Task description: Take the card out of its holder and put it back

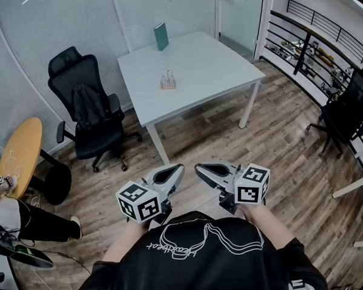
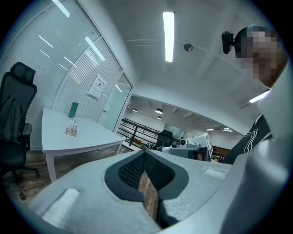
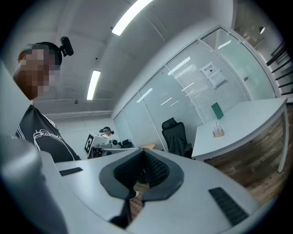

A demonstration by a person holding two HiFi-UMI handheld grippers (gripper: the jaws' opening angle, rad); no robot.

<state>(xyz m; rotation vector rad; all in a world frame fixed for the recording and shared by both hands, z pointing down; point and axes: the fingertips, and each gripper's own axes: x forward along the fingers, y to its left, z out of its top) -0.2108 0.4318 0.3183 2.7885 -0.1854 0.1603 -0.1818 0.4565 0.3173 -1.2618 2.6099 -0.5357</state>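
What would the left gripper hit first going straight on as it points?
Way looks free nearby: left gripper points between table and right gripper, toward the far railing, though depth is unclear.

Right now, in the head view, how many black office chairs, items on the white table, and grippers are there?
Black office chairs: 2
Items on the white table: 2, green upright object and small wooden stand
Grippers: 2, left gripper and right gripper
Total: 6
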